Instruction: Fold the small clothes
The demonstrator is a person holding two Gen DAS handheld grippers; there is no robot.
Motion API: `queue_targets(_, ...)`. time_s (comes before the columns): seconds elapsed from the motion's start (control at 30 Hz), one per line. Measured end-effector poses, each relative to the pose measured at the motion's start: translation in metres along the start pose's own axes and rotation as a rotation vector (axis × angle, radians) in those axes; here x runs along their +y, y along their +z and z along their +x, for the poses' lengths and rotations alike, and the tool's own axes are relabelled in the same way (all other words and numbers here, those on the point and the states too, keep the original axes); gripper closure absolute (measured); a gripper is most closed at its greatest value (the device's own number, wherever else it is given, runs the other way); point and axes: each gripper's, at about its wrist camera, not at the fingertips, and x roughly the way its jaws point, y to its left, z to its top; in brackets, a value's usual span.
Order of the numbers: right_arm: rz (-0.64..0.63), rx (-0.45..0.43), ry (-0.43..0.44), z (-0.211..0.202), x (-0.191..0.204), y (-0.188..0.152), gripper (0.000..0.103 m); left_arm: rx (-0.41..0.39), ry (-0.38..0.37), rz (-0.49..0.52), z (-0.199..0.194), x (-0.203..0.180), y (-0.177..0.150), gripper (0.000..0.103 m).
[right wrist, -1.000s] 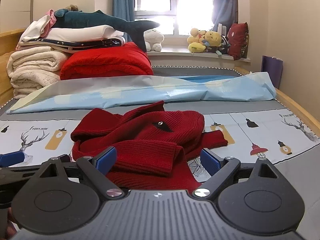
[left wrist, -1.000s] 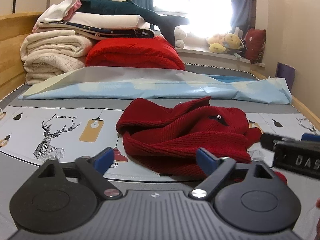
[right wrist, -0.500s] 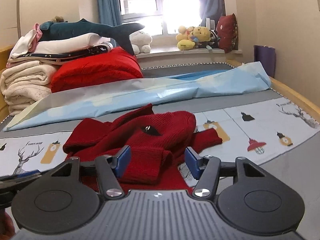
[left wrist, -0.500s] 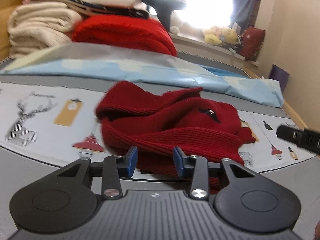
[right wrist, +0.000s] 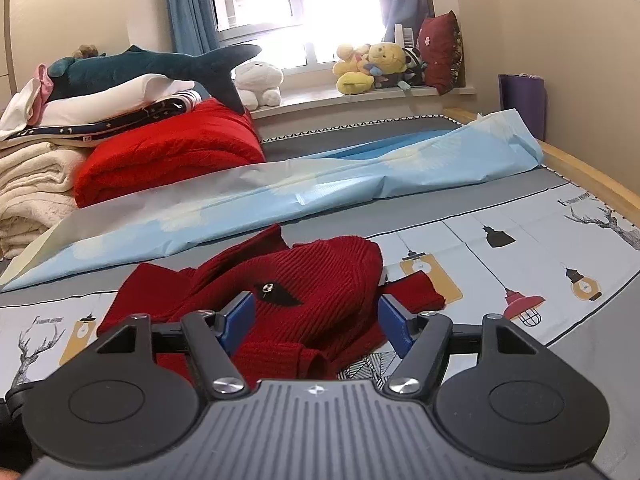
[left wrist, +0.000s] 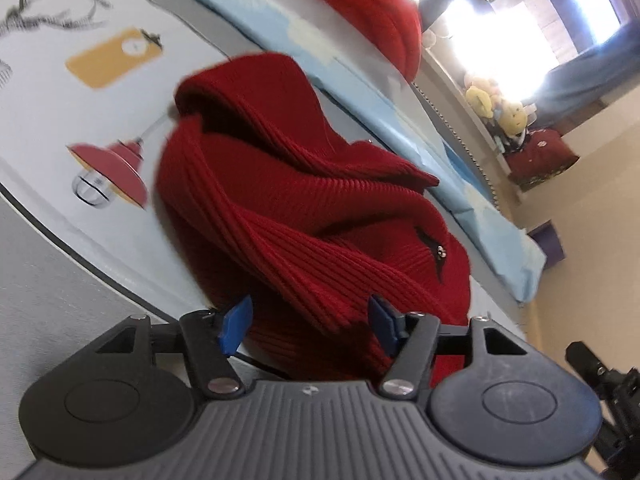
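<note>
left wrist view: left gripper [left wrist: 308,322] tilted, jaws wide, nothing held, just near of crumpled dark red ribbed knit sweater [left wrist: 320,208] on printed bedsheet [left wrist: 48,128]. right wrist view: right gripper [right wrist: 316,320] likewise wide, sweater [right wrist: 296,300] between its tips. step, judged: pre-grasp; next, pinch an edge and spread flat.

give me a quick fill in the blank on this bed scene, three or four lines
1. The crumpled knit sweater on the bed is dark ____.
2. The right gripper has its jaws ____, holding nothing.
3. On top of the folded bedding pile lies a plush ____.
4. The left gripper is tilted, with its jaws ____ in front of the sweater.

Missing words: red; open; shark; open
</note>
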Motion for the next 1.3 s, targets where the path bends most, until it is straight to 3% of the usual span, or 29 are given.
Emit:
queue_targets(0.2,-0.002,-0.005,-0.008,0.005,-0.006,0.001,0.033,0.02,-0.014,0.077,0.02,-0.011,0.009,0.036)
queue_targets(0.3,-0.007,-0.009,-0.018,0.003,-0.01,0.002,0.033,0.02,-0.017,0.075,0.023,-0.011,0.011,0.057)
queue_targets(0.33,-0.01,-0.013,-0.023,0.001,-0.012,0.002,0.033,0.025,-0.019,0.075,0.022,-0.01,0.012,0.074)
queue_targets(0.37,-0.012,-0.018,-0.028,-0.001,-0.014,0.003,0.033,0.032,-0.017,0.077,0.019,-0.009,0.013,0.082)
queue_targets(0.43,-0.008,-0.025,-0.039,-0.005,-0.017,0.004,0.033,0.039,-0.01,0.095,0.008,-0.01,0.016,0.087)
queue_targets(0.57,0.002,-0.037,-0.053,-0.015,-0.019,0.006,0.033,0.015,0.047,0.206,-0.027,-0.013,0.02,0.09)
queue_targets(0.73,-0.016,-0.041,-0.05,-0.032,-0.016,-0.001,0.032,0.053,0.091,0.277,-0.077,0.007,0.027,0.092)
queue_targets(0.9,0.032,-0.007,-0.036,-0.042,-0.025,-0.01,0.03,0.06,0.158,0.429,-0.13,0.029,0.02,0.093)
queue_targets(1.07,0.063,0.051,-0.057,-0.038,-0.037,-0.018,0.03,0.081,0.169,0.608,-0.184,0.043,0.009,0.094)
queue_targets(1.17,0.112,0.12,-0.047,-0.028,-0.043,-0.024,0.03,0.09,0.264,0.684,-0.215,0.065,0.009,0.095)
queue_targets(1.3,0.159,0.25,-0.023,-0.005,-0.043,-0.038,0.03,0.149,0.519,0.782,-0.212,0.099,0.012,0.101)
